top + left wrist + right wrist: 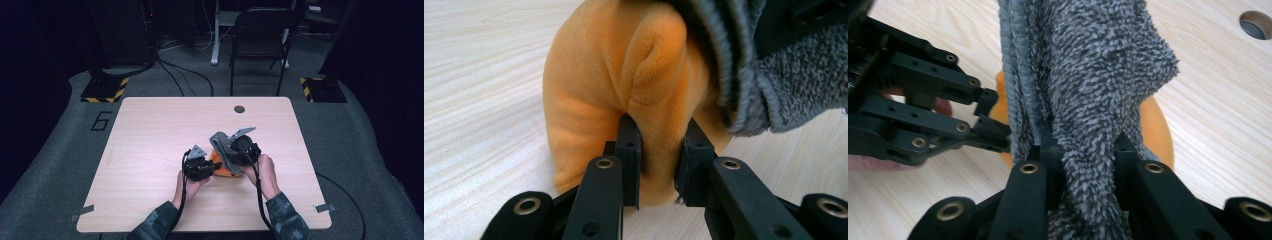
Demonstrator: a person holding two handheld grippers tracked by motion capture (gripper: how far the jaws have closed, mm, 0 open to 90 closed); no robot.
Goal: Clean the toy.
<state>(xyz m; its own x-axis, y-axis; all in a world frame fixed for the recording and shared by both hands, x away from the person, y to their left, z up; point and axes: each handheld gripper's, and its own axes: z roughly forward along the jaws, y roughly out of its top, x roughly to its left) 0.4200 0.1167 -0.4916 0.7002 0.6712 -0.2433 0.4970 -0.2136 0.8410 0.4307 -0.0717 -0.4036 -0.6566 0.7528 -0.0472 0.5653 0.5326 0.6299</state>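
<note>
My left claw: pinched onto a fold of the soft orange plush piece, jaws narrow with the fabric bulging between them; seen from above it sits at the left of the bundle.
My right claw: clamped on a hanging fold of the shaggy grey terry cloth, jaws narrow with pile squeezed out on both sides; from above it is at the right of the bundle.
Where the things are: the orange plush rests on the pale wooden table near my edge, between my two claws; the grey cloth drapes over and touches its top.
How the plush will handle: I judge it light, soft and squashy; it will stretch and sag instead of holding its shape.
How the grey cloth will handle: I judge it limp and light, and its looped pile gives good friction, so slipping is unlikely.
Where to take hold: a doubled fold or an edge, deep between the pads; a single thin layer could creep out.
Risk: pulling the two apart may drag the plush along the table.
Containers: I see none on the table; the round cable hole in the tabletop holds nothing I can see.
</note>
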